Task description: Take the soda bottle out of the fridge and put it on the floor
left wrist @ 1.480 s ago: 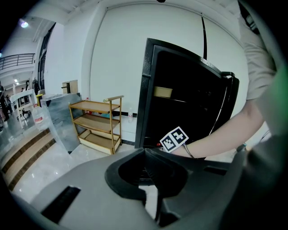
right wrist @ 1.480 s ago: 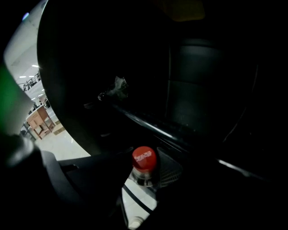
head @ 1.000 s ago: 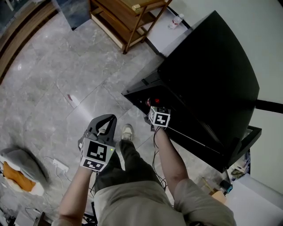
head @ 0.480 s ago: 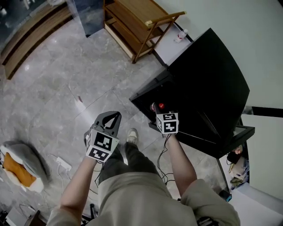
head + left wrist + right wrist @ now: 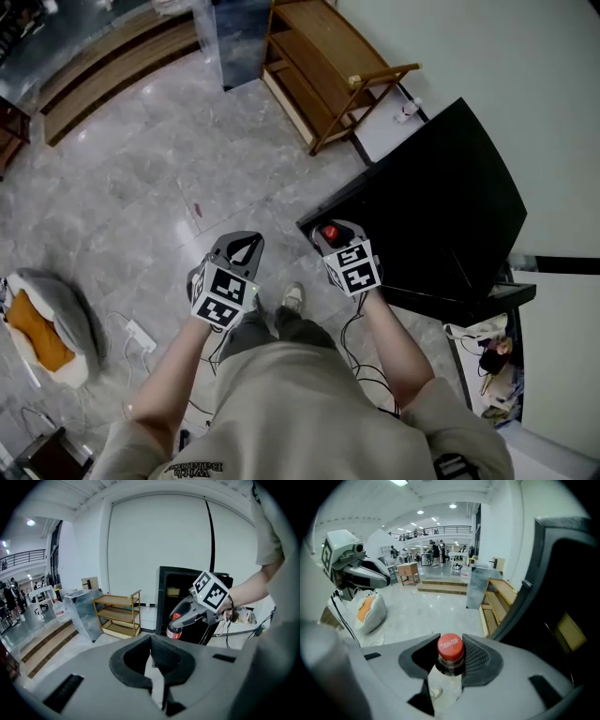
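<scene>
The soda bottle (image 5: 450, 654) has a red cap and a dark neck, and my right gripper (image 5: 451, 641) is shut on that neck. In the head view the red cap (image 5: 329, 232) shows at the tip of the right gripper (image 5: 330, 234), held in the air just in front of the black fridge (image 5: 441, 206). In the left gripper view the bottle (image 5: 174, 628) hangs from the right gripper before the fridge (image 5: 164, 597). My left gripper (image 5: 244, 242) hangs to the left of it, over the floor. Its fingertips meet with nothing between them (image 5: 151, 638).
A wooden shelf rack (image 5: 328, 66) stands beyond the fridge, with a metal box (image 5: 234, 37) and wooden steps (image 5: 103, 56) further left. A grey cushion with orange cloth (image 5: 42, 328) and a power strip (image 5: 141, 335) lie on the grey tiled floor (image 5: 150, 178). A shoe (image 5: 292, 296) shows below the grippers.
My right gripper has lifted the bottle up and away from the fridge's front and rolled. The left gripper has risen too, still empty.
</scene>
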A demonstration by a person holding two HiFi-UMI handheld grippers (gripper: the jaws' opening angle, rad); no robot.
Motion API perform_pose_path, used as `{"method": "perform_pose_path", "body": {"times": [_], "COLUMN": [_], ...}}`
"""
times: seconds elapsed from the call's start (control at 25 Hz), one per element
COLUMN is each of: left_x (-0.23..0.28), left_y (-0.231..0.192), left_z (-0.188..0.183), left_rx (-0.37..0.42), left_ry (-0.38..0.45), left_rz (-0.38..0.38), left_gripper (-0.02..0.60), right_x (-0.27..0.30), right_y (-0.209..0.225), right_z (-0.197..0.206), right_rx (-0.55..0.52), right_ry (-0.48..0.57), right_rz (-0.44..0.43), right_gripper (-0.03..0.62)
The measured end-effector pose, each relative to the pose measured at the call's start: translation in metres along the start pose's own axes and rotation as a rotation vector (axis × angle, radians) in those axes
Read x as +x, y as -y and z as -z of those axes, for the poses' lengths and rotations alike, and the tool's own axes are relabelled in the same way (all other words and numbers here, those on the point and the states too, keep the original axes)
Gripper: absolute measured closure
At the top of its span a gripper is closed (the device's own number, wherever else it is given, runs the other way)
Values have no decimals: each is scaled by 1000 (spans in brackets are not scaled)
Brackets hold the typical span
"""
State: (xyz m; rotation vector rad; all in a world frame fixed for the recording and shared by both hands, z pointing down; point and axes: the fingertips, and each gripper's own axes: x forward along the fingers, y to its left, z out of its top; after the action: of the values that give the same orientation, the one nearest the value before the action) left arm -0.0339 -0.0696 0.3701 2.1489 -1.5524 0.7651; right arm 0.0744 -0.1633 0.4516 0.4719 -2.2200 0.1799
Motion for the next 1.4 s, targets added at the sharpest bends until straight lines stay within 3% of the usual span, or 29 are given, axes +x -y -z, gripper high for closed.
{"method": "perform_pose_path", "body": {"times": [0.4,0.76,1.08,1.4], "left_x": [-84,-144,-155,-121], "left_y": [-40,-62,-69,-70], "left_z": [52,102,118,128], "left_rx": [-98,-211,-238,-231], "left_ry": [-45,-78,-84,-108], "left_rz": [-166,-298,-315,-261], "left_gripper": [575,575,575,575], "right_x": [-2,10,22,52], "right_y": [-111,-191,-215,-206], "right_z": [-70,-103,-111,-85], "right_rx": [-249,-386,-442,-441], "right_ry": [20,24,17,-74], "right_rz": [-194,-343,-368,-371], "right_gripper": [468,468,468,468]}}
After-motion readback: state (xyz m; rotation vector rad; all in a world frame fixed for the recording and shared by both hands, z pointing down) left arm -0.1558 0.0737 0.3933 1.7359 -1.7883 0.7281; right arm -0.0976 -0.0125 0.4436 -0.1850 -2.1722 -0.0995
